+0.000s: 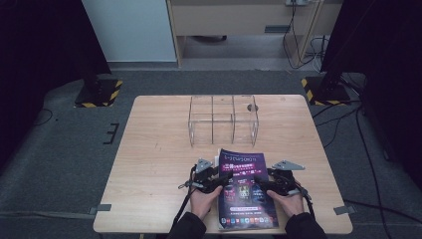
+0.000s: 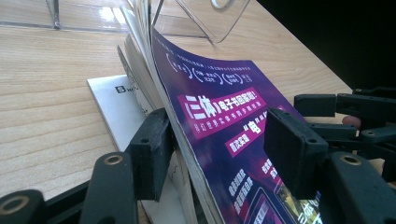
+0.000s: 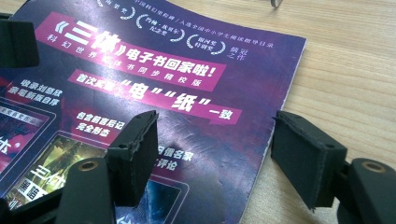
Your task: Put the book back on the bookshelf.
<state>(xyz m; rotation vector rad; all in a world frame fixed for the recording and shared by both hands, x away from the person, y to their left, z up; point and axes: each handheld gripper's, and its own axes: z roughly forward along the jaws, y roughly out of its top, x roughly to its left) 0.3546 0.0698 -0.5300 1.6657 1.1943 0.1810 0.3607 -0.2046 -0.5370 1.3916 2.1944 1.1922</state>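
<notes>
Behind our hands a clear rack (image 1: pixel 222 121) stands on the wooden table (image 1: pixel 154 149), well apart from the magazine (image 1: pixel 244 191). Our left gripper (image 2: pixel 219 140) has its jaws open around the lifted cover and pages, one jaw underneath. Our right gripper (image 3: pixel 215 154) is open astride the magazine's right edge.

Both forearms low and close, left gripper (image 1: pixel 213 178) and right gripper (image 1: pixel 269 180) part-open, jaws facing inward.
</notes>
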